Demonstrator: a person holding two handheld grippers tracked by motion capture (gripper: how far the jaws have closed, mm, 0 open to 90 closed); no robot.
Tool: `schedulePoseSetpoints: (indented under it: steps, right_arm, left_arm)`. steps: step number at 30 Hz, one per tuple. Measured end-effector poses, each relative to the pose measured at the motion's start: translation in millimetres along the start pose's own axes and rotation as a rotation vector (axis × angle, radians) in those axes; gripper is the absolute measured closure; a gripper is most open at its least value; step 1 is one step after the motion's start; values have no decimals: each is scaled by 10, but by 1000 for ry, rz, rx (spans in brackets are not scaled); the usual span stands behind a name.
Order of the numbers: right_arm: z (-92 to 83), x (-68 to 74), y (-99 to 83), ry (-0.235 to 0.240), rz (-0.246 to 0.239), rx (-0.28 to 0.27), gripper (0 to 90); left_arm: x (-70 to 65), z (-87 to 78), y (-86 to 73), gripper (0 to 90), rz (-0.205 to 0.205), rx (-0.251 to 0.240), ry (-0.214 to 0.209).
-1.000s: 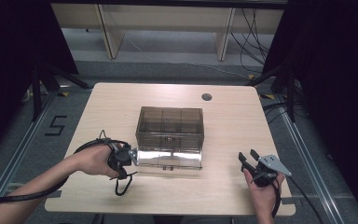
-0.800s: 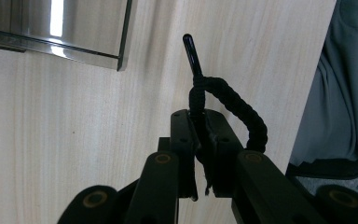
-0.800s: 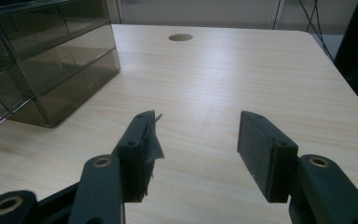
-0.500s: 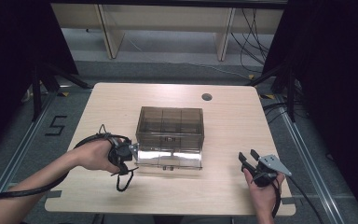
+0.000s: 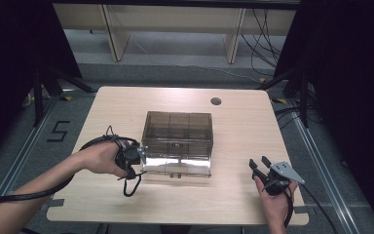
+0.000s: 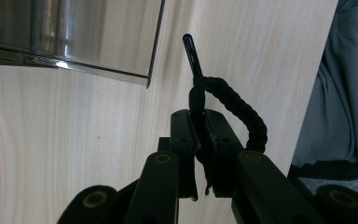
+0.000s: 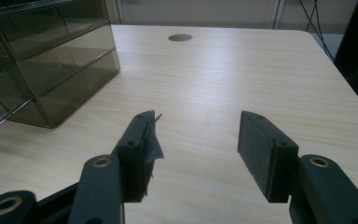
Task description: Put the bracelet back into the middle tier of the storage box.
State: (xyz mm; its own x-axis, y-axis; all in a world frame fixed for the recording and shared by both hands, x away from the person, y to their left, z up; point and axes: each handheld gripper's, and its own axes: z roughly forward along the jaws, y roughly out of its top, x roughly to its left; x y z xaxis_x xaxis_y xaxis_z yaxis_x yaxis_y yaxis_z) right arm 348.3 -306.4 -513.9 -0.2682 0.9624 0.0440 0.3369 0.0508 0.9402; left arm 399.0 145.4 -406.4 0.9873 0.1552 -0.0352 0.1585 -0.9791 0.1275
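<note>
Two grippers sit at the table's near side — the left gripper [image 6: 204,154] has its jaws clamped on a black braided cord [image 6: 233,105], just beside the smoky drawer box [image 5: 177,142]; the right gripper [image 7: 193,154], well apart from it, stands wide with nothing between its pads.

The smoky transparent plastic drawer cabinet [image 5: 177,141] blocks mid-table on the light wooden table [image 5: 238,126]; bare wood runs behind it and seemingly along its right side.
</note>
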Motion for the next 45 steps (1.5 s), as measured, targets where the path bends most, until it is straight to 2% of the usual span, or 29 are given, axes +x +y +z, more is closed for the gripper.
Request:
schedulePoseSetpoints:
  steps: [9,10,14,15,17,18,19,22,23,29,31,36,41,43,45]
  right_arm:
    - [-15,11,0,-1,15,-9,472]
    - [-33,5,6,-12,6,14,471]
    - [-32,-1,2,-21,-7,11,470]
    - [-10,8,-6,-9,8,-10,470]
    - [-11,16,-9,-13,-3,-24,471]
    - [-9,24,-8,4,5,-30,471]
    - [1,23,-9,-10,-9,-29,471]
    - [-10,24,-2,9,4,-16,471]
    - [-3,17,-6,-2,-2,-20,471]
    - [-4,22,-7,-1,1,-24,471]
    - [-18,22,-2,-9,-1,-7,471]
    - [-4,31,-4,9,4,-20,471]
    - [5,17,-2,-5,-18,-3,472]
    - [-4,27,5,6,-1,16,472]
    - [8,28,1,-5,-5,12,472]
  left_arm:
    - [30,-37,35,825,6,-12,1]
    - [36,-39,37,825,-2,-13,0]
    - [72,-72,52,825,-2,-17,0]
    - [75,-78,56,825,-4,-21,1]
    - [83,-92,65,825,4,-20,4]
    - [78,-98,69,825,-1,-22,1]
    - [79,-109,75,825,3,-21,4]
    - [69,-146,87,825,4,-27,9]
    - [73,-161,92,825,9,-36,16]
    - [102,-223,121,825,7,-38,24]
    - [111,-243,138,825,3,-41,26]
    - [140,-276,179,825,2,-42,34]
    - [165,-289,228,825,3,-44,37]
    - [179,-300,254,825,5,-47,40]
    - [189,-313,276,825,4,-49,41]
